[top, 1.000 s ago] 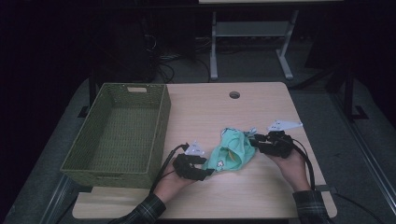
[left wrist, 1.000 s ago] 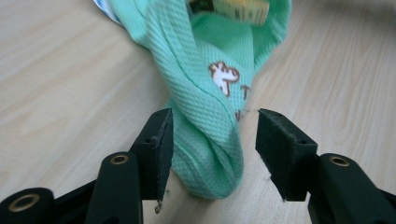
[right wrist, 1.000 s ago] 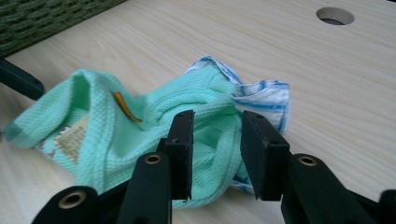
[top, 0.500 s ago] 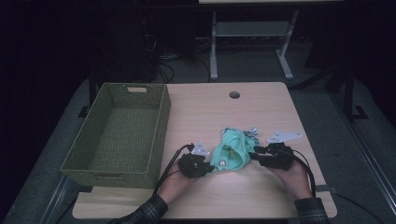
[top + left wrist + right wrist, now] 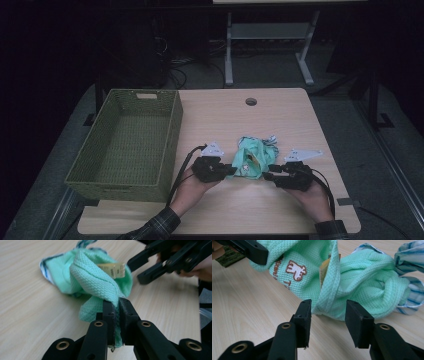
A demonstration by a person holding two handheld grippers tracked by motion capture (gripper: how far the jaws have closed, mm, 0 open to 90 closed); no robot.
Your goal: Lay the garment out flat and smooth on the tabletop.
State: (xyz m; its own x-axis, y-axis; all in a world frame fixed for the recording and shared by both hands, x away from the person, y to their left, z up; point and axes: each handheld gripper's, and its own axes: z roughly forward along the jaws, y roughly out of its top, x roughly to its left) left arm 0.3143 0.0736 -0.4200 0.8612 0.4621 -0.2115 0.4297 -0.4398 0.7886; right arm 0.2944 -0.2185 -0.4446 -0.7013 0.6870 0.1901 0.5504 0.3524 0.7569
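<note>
Dark floor and black stands surround a pale wooden table (image 5: pixel 295 125), which has a small round hole (image 5: pixel 251 102) near its far edge. Toward the near edge, slightly right of the middle, lies a crumpled mint-green knitted garment (image 5: pixel 251 159), bunched into folds with blue-striped trim (image 5: pixel 409 255) at its far right side. A small brown embroidered animal (image 5: pixel 296 270) with lettering beside it sits on the knit, and a tan label (image 5: pixel 114 269) sticks out of the folds.

At the garment's left side, the left gripper (image 5: pixel 226 171) has its jaws pressed together on a fold of the green knit; in the left gripper view the cloth runs down between the two black pads and pokes out below them. These jaws have just been closing, and the fold is clamped in them.

At the garment's right side, the right gripper (image 5: pixel 270 175) stands with its jaws spread. In the right gripper view a rolled edge of the garment lies in the gap between the pads, and neither pad presses on it. These jaws have just been opening.

A hand with a plaid sleeve holds each gripper from the near side, and cables trail back from both.

On the left part of the table, well apart from the garment, stands a green woven basket (image 5: pixel 170 140).
</note>
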